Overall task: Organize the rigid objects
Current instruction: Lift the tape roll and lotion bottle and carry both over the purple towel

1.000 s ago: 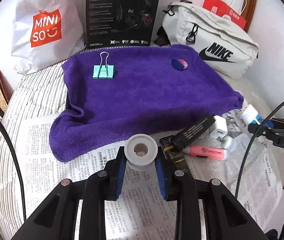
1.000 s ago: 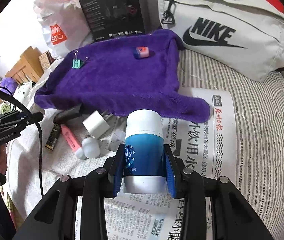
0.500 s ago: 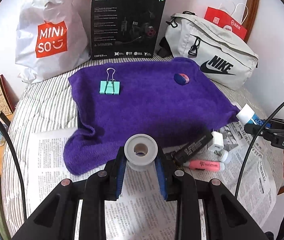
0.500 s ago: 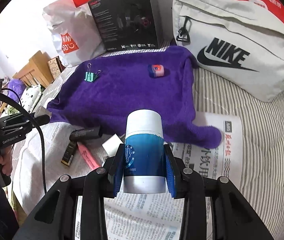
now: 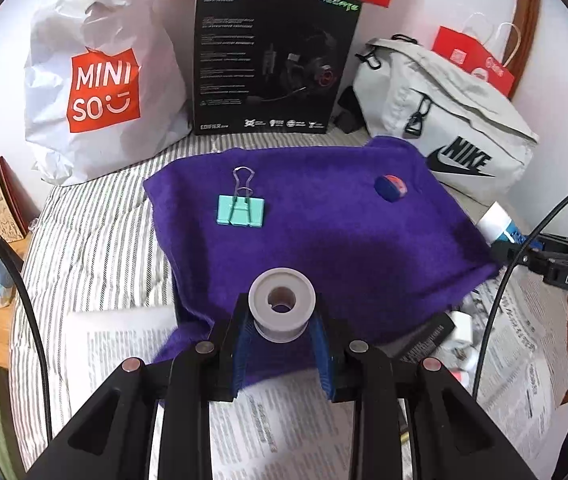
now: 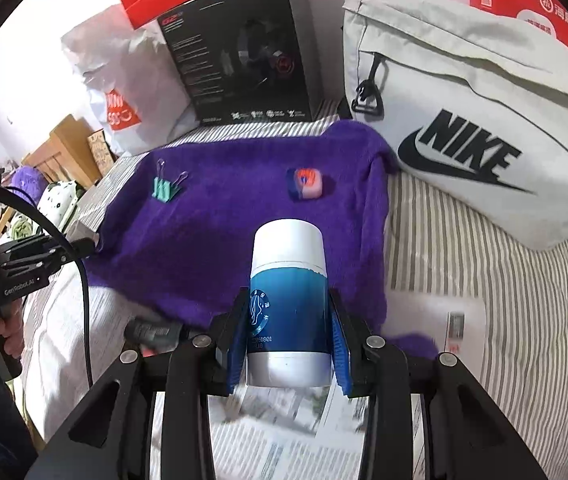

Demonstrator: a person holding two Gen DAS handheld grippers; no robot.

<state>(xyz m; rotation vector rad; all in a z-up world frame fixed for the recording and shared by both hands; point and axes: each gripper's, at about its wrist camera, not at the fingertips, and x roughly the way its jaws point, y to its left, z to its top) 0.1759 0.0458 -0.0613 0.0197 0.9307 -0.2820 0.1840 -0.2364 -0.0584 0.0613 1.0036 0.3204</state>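
a fuzzy purple towel (image 5: 324,240) spread on the bed apparently serves as the sorting spot, so the right gripper (image 6: 288,340) clamps a blue-and-white cylindrical bottle (image 6: 289,304) and the left gripper (image 5: 282,332) pinches a small grey plastic spool (image 5: 282,304), both above the towel's near edge.

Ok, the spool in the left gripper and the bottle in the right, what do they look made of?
Spool: probably matte grey-white plastic, with a dull, even, moulded-looking flange. Bottle: looks like rigid plastic, though coated metal is possible; it has a smooth white cap, a glossy blue printed label and a silvery base band.
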